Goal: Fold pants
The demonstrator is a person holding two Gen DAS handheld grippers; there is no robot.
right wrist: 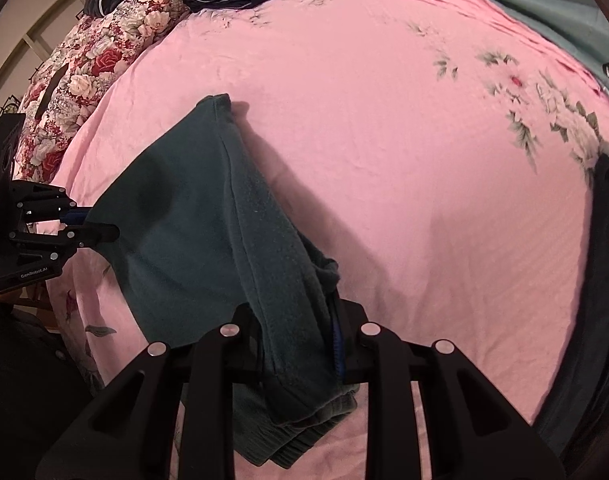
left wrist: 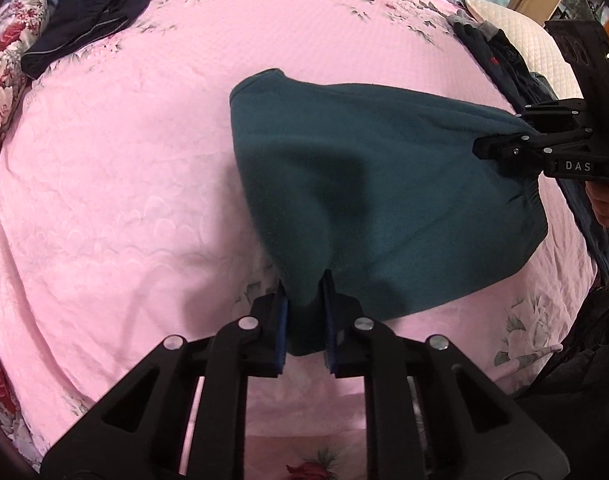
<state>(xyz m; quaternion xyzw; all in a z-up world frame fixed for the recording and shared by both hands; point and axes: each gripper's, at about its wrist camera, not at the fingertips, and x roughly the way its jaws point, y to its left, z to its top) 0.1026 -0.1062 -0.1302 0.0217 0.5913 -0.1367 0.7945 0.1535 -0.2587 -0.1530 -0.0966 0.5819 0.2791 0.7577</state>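
Dark teal pants [left wrist: 368,184] are stretched above a pink bed [left wrist: 124,184]; the left tool [left wrist: 306,312] and the right tool [right wrist: 300,344] each pinch one end, apparently the waistband on the right.

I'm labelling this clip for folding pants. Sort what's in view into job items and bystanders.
Job:
teal fleece pants
left gripper, shut on the pants
right gripper, shut on the pants
pink bedsheet

Lying about:
dark folded garment
floral quilt
dark clothes pile

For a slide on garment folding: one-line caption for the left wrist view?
Left hand-held gripper and right hand-held gripper each pinch the dark teal fleece pants above a pink bedspread.
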